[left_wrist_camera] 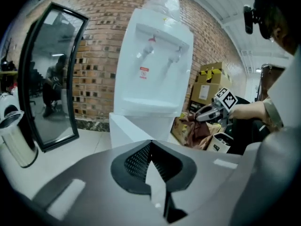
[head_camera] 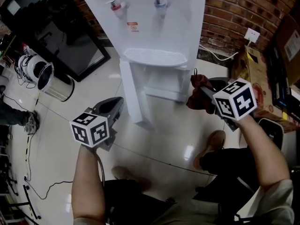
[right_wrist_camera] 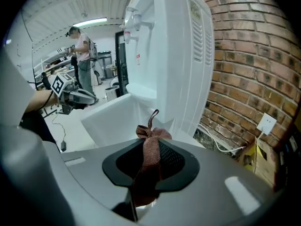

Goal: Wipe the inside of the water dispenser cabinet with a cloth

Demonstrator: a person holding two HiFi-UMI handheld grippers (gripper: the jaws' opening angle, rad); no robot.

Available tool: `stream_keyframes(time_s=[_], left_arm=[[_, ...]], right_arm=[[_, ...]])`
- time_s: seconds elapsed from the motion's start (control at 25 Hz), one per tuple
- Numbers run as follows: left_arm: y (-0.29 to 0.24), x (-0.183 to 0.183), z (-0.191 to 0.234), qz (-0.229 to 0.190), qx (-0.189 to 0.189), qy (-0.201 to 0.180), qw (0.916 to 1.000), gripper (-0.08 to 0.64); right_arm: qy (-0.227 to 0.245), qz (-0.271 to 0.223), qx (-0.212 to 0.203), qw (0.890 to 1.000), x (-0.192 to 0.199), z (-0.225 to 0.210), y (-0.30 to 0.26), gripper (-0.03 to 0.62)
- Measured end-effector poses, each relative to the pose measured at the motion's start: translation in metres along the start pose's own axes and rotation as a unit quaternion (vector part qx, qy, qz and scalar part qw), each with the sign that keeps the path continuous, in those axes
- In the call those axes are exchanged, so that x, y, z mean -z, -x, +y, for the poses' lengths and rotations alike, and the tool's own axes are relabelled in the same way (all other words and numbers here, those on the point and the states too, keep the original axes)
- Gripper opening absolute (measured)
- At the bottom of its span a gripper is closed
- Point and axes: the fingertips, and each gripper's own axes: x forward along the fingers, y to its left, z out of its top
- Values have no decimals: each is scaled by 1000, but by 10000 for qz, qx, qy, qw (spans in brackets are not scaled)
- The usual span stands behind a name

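Over at nine o'clock in the head view, a steel bin sits on the tiled floor beside a dark-framed mirror that leans against the brick wall. Both are well apart from the work. At about seven o'clock, the left hand-held gripper has its jaws pressed together with nothing between them. It points toward the dispenser's base, probably kept free to steady the door. At twelve o'clock stands the white water dispenser. The door of its lower cabinet is swung out to the left, so the inside lies open to reach. At three o'clock, the right hand-held gripper is clamped on a reddish-brown cloth. In its own view a bunched wad and a loose tail stick out past the tips, which would give a soft pad to press on the cabinet walls. The cloth hangs in the air just right of the cabinet opening and is not inside yet, so the wiping looks about to start. Farther toward four o'clock, cardboard boxes crowd the wall, so the right arm has little room to swing.
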Motion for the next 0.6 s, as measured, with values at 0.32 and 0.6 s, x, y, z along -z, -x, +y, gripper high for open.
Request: stream_keyframes(time_s=[0.32, 0.6], left_arm=[[-25, 67, -15, 1412, -54, -159, 9898, 0], [-90, 39, -66, 1193, 303, -394, 9916, 0]], right_arm=[[239, 100, -203, 9995, 2, -26, -8, 91], [124, 109, -204, 9997, 13, -68, -10, 91]])
